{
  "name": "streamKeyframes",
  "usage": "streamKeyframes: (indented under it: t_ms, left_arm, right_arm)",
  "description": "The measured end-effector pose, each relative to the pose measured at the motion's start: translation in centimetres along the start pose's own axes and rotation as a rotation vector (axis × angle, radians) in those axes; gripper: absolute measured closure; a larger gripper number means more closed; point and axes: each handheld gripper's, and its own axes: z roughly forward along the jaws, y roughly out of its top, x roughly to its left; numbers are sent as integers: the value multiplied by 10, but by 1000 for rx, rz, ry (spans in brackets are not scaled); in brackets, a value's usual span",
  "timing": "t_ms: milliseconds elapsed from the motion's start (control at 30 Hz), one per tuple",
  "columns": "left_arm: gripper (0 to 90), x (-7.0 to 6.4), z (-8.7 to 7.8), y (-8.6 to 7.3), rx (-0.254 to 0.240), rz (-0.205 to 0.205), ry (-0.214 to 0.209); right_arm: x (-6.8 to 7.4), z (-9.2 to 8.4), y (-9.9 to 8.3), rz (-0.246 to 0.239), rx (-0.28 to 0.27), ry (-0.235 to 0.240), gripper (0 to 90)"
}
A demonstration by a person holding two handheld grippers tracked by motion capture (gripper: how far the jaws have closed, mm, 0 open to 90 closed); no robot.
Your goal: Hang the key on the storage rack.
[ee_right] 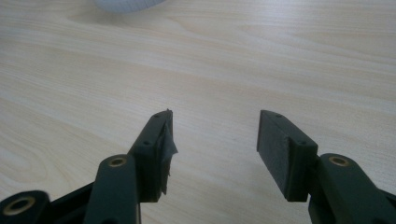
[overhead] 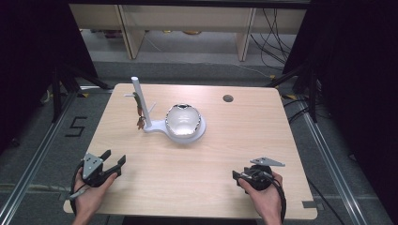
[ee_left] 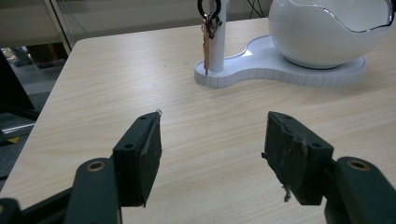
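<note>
Keys [overhead: 139, 112] hang on white stand [overhead: 155, 125], well ahead of left gripper [overhead: 114, 161] and right gripper [overhead: 236, 176]; both agape, empty; key detail unclear.

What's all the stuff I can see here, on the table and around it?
Light wooden table: one, beige, centre, with a round hole near its far right.
White plastic stand with upright post: one, mid-table, towards the far side.
White egg-shaped bowl: one, glossy, sitting on the stand's base.
Brownish tag on black ring: one, hanging on the post.
Wooden shelving: pale, behind the table.
Left claw: black, open, near left.
Right claw: black, open, near right.
</note>
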Motion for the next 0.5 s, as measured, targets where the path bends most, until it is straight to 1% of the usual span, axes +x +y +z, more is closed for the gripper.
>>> streamKeyframes:
  t_ms: [33,100,133,167,233,267,300,333,433,467,500]
  left_arm:
    - [359,0,0,-2,-3,-5,-6]
    - [358,-1,0,-4,-6,-10,-11]
    - [357,-1,0,-5,-6,-7,-12]
    - [356,-1,-2,-5,-10,-10,-11]
    - [354,-1,-1,-5,-21,-14,-14]
    - [354,-1,-1,-6,-28,-24,-11]
    - [354,-1,-1,-6,-28,-24,-11]
    - [354,-1,-2,-6,-27,-27,-9]
    - [354,-1,-2,-6,-26,-25,-6]
    - [354,0,-2,-5,-21,-24,-2]
    - [354,0,-2,-5,-18,-28,-1]
  right_arm:
    - [-3,1,0,-52,-23,4,469]
    - [-3,1,0,-53,-21,3,469]
    - [-1,1,-1,-17,-7,17,469]
    - [-1,1,-1,-10,-5,17,469]
    - [-1,1,-1,-8,-4,18,469]
    - [-4,2,-1,-44,-15,15,469]
    - [-4,2,-1,-44,-15,15,469]
    - [-4,0,0,-39,-20,3,469]
    - [-5,-2,0,-39,-24,15,469]
    - [-7,-2,1,-44,-29,-6,469]
    - [-8,-2,1,-34,-32,4,469]
